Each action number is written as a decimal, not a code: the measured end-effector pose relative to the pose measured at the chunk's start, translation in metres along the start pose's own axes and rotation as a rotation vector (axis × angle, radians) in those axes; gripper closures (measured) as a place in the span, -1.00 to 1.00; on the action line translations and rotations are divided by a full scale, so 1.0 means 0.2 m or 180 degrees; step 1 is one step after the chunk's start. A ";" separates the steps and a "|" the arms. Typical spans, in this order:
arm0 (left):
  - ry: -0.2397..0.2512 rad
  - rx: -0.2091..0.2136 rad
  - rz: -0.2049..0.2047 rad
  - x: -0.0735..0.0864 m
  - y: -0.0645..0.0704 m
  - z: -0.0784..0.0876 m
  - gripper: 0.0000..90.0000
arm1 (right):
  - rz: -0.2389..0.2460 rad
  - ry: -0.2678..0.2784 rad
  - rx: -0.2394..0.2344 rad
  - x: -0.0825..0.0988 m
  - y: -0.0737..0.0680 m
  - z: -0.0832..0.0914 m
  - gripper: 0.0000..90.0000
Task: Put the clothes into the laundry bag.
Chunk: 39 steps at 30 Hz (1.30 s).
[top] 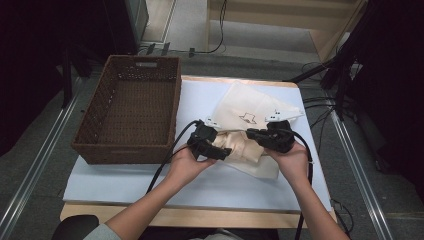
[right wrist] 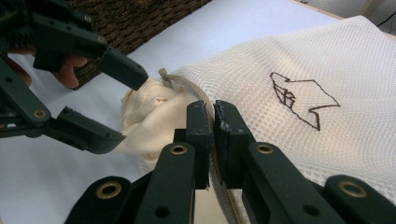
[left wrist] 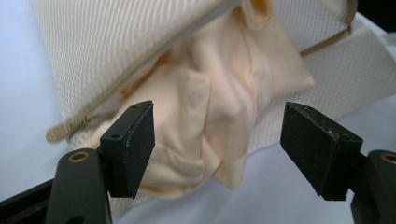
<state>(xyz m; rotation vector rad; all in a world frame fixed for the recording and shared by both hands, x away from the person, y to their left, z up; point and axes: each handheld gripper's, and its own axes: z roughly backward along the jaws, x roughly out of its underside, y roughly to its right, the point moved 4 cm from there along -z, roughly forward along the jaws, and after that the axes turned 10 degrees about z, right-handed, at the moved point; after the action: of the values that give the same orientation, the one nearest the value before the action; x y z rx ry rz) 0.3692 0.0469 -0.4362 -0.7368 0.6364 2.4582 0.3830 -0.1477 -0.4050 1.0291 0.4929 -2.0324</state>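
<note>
A white mesh bag [top: 250,107] with a dark stitched emblem lies on the white table cover. A cream cloth [top: 240,145] bulges out of its zippered mouth. My right gripper [right wrist: 214,116] is shut on the zippered edge of the mesh bag [right wrist: 327,60], right beside the cloth [right wrist: 154,116]. My left gripper [left wrist: 219,126] is open, its jaws wide on either side of the bunched cloth [left wrist: 210,107], and the pads do not press on it. In the high view the left gripper [top: 220,150] and the right gripper [top: 252,134] face each other across the bag's mouth.
A brown wicker basket [top: 90,120] stands empty at the left of the table, close to my left hand. The white table cover [top: 125,180] reaches the front edge. Cables trail from both grippers toward the person, and more cables lie on the floor at the right.
</note>
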 end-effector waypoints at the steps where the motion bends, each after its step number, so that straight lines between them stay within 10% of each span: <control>1: -0.0023 0.0006 0.0021 0.01 -0.01 0.00 -0.40 | -0.0001 -0.0003 0.0000 0.00 0.00 0.00 0.90; 21: -0.0146 -0.0051 0.0137 0.15 -0.10 -0.15 -0.42 | 0.0010 -0.0032 -0.0017 0.01 0.00 -0.01 0.90; 39: -0.0196 0.0118 0.0196 0.10 -0.12 -0.20 0.60 | 0.0008 -0.0040 -0.0021 0.01 -0.01 -0.01 0.90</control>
<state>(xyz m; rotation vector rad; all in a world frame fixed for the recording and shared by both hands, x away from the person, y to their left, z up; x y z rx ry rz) 0.3819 0.0495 -0.4847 -0.6337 0.6889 2.5075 0.3822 -0.1466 -0.4080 1.0117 0.4913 -2.0326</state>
